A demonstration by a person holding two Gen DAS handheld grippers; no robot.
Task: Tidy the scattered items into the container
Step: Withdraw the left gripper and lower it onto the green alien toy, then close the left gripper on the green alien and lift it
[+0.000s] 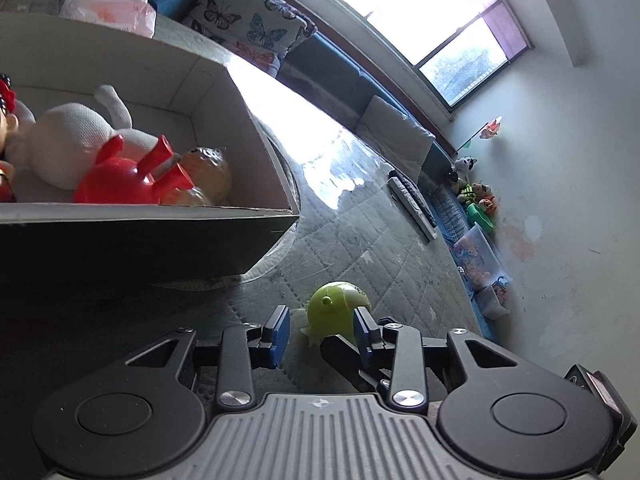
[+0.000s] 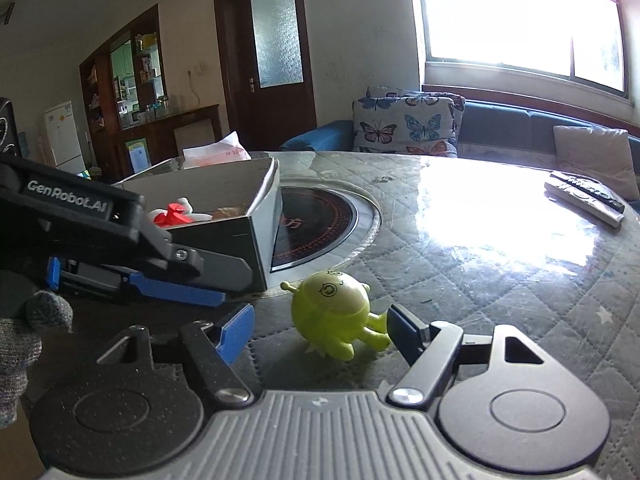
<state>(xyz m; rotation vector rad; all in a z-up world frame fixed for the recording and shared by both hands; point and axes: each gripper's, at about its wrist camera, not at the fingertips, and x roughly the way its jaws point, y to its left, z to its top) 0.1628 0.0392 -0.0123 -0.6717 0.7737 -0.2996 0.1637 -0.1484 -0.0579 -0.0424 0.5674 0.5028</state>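
STEP: pick-up of green toy [image 2: 334,312] | right tool [image 2: 320,330] apart around it, left tool [image 1: 322,332] apart | NEXT: you clamp, lift into box [image 2: 262,216].

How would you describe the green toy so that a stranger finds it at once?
Start at the cardboard box on the quilted table. Just past its near corner, a lime-green toy stands on the cloth. It is round, with a drawn face and small legs, the only toy outside the box.

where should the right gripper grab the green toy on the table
Grip the green toy across its round body, coming in low from the near side where the open right gripper already flanks it. Its thin legs splay right and would slip.
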